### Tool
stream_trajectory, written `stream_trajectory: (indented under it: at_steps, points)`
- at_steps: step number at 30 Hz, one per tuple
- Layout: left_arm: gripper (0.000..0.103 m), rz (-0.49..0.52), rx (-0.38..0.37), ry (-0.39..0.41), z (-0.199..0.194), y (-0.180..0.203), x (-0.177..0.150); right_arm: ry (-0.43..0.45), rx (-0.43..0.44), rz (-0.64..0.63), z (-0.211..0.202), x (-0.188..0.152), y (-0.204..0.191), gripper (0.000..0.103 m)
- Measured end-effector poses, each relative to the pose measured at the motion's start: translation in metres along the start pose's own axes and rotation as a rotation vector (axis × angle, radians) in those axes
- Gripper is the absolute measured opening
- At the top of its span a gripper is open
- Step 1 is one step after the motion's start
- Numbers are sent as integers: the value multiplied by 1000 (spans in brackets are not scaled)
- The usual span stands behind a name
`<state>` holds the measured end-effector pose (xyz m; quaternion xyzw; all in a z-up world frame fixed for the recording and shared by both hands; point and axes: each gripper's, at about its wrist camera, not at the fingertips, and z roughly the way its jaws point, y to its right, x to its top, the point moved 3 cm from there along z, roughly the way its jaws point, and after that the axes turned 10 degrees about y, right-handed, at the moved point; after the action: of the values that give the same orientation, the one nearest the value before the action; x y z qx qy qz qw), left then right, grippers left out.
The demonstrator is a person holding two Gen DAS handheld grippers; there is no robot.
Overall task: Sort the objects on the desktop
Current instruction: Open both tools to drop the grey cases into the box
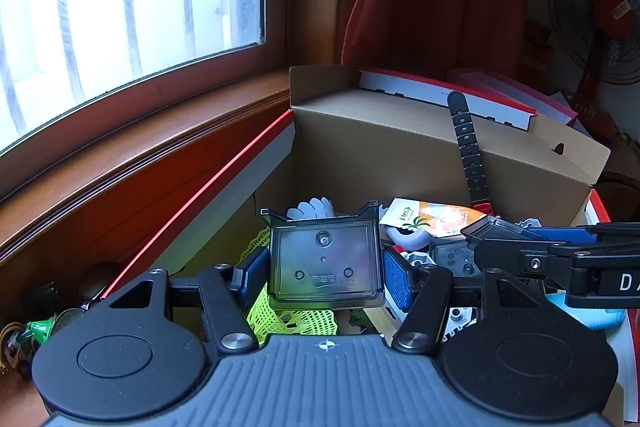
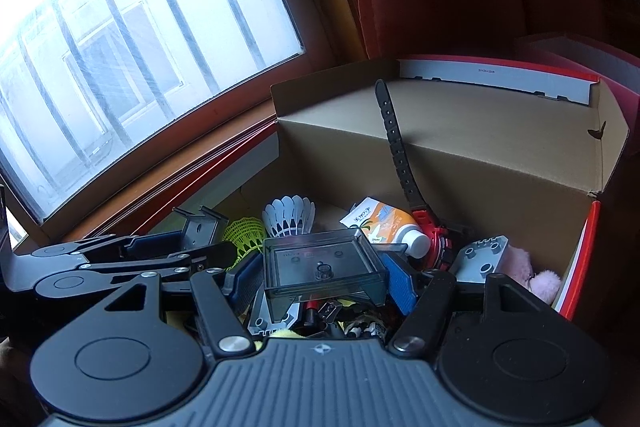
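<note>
My left gripper [image 1: 325, 277] is shut on a smoky, see-through plastic tray [image 1: 324, 259], its blue pads [image 1: 256, 275] pressing both sides. It holds the tray tilted up, over an open cardboard box [image 1: 380, 147]. My right gripper [image 2: 324, 283] is shut on a second smoky tray [image 2: 324, 263], held nearly flat above the clutter in the same box [image 2: 460, 163]. Each gripper also shows in the other's view: the right one [image 1: 516, 241] at the right edge, the left one [image 2: 188, 247] at the left with its tray [image 2: 200, 227].
Inside the box lie a white shuttlecock [image 2: 289, 215], a neon yellow shuttlecock [image 2: 244, 237], an orange and white tube [image 2: 384, 227], a black-strapped watch [image 2: 396, 143] leaning on the wall, grey bricks [image 2: 482, 259] and pink plush [image 2: 540, 283]. A window sill [image 1: 120, 155] runs left; a fan [image 1: 600, 15] stands far right.
</note>
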<state>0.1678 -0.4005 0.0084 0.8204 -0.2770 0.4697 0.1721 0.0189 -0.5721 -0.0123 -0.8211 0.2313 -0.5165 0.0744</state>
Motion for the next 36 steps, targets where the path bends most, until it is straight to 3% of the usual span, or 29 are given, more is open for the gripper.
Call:
stream_trajectory:
  at_steps: [26, 36]
  points:
    - [61, -7, -1, -20, 2, -2, -1, -3, 5, 11, 3, -2, 2, 68]
    - [74, -33, 27, -13, -6, -7, -2, -6, 3, 29, 1, -2, 4, 71]
